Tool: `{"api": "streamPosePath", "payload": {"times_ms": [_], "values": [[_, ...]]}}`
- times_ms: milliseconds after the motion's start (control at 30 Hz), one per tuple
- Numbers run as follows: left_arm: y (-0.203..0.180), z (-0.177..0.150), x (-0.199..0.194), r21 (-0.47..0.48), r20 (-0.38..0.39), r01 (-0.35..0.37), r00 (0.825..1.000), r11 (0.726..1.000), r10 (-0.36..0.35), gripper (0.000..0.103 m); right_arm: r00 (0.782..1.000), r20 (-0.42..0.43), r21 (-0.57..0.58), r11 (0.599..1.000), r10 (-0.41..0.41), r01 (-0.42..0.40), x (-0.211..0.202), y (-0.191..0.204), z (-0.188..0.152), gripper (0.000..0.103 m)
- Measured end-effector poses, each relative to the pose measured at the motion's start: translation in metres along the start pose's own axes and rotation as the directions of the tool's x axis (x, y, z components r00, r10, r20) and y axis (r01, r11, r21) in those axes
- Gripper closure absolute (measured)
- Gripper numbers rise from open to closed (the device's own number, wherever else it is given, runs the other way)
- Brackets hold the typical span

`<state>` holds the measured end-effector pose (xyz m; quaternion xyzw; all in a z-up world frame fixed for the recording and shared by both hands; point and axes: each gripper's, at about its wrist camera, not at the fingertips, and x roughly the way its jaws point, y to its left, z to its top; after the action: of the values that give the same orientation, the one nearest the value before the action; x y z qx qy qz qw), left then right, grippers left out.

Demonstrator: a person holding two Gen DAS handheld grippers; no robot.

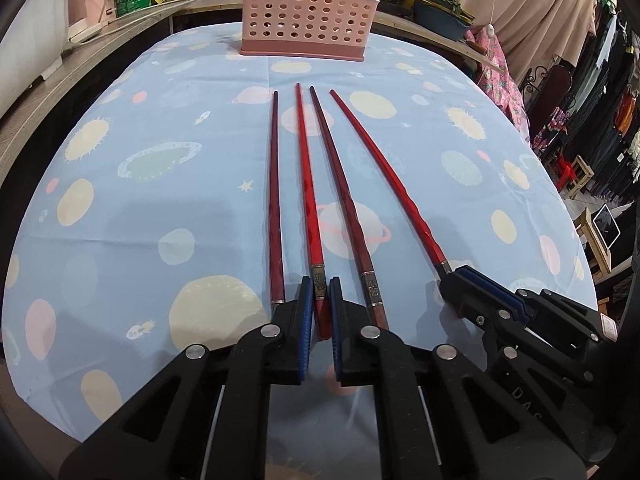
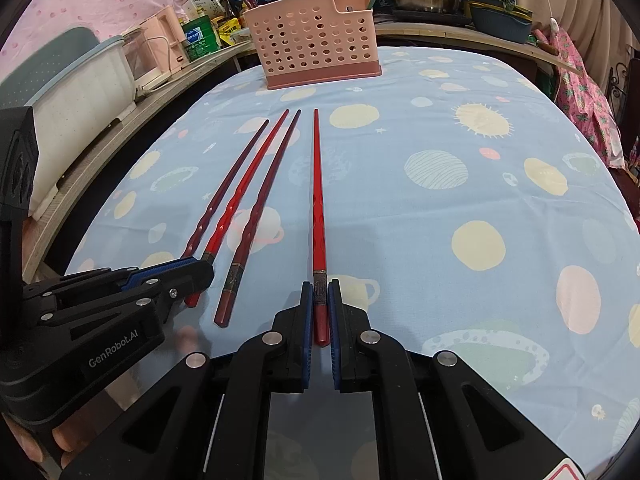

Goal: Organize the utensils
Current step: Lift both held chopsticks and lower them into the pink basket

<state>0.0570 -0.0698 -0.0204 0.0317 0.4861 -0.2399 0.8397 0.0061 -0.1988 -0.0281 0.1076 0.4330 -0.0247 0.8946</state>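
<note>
Left fingers (image 1: 320, 300) clamp bright red chopstick (image 1: 306, 184); right fingers (image 2: 320, 300) clamp outermost chopstick (image 2: 318, 196); open tablecloth (image 2: 460, 208) rightward.

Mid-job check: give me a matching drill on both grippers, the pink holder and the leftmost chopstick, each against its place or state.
Things:
1. left gripper
2. right gripper
3. pink holder
4. leftmost chopstick

Places and states:
A. upright at the far end of the cloth
B. shut on the rightmost bright red chopstick
C. dark red, not gripped
D. shut on the bright red chopstick second from left

Pairs: 1-D, 2-B, 3-A, 4-C
</note>
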Motion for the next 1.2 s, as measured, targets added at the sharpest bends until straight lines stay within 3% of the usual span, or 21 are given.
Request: {"api": "streamPosePath", "payload": {"times_ms": [200, 533, 867, 1200], "values": [[0.005, 0.005, -0.011, -0.019, 0.007, 0.013, 1.0, 1.0, -0.013, 0.096, 1.0, 0.018, 0.009, 1.0, 0.0, 0.0, -0.011, -0.002, 0.006, 0.096], [0.015, 0.042, -0.067, -0.057, 0.137, 0.032, 0.99, 0.998, -0.024, 0.096, 0.989, 0.15, 0.045, 0.999, 0.002, -0.009, -0.063, -0.01, 0.049, 0.096], [0.031, 0.119, -0.122, -0.082, 0.308, 0.026, 0.951, 0.996, 0.0, 0.096, 0.942, 0.335, 0.071, 0.997, -0.004, -0.02, -0.114, -0.025, 0.126, 0.096], [0.043, 0.2, -0.154, -0.092, 0.418, 0.032, 0.908, 0.995, 0.01, 0.096, 0.898, 0.439, 0.072, 0.996, 0.021, -0.059, -0.13, -0.034, 0.203, 0.096]]}}
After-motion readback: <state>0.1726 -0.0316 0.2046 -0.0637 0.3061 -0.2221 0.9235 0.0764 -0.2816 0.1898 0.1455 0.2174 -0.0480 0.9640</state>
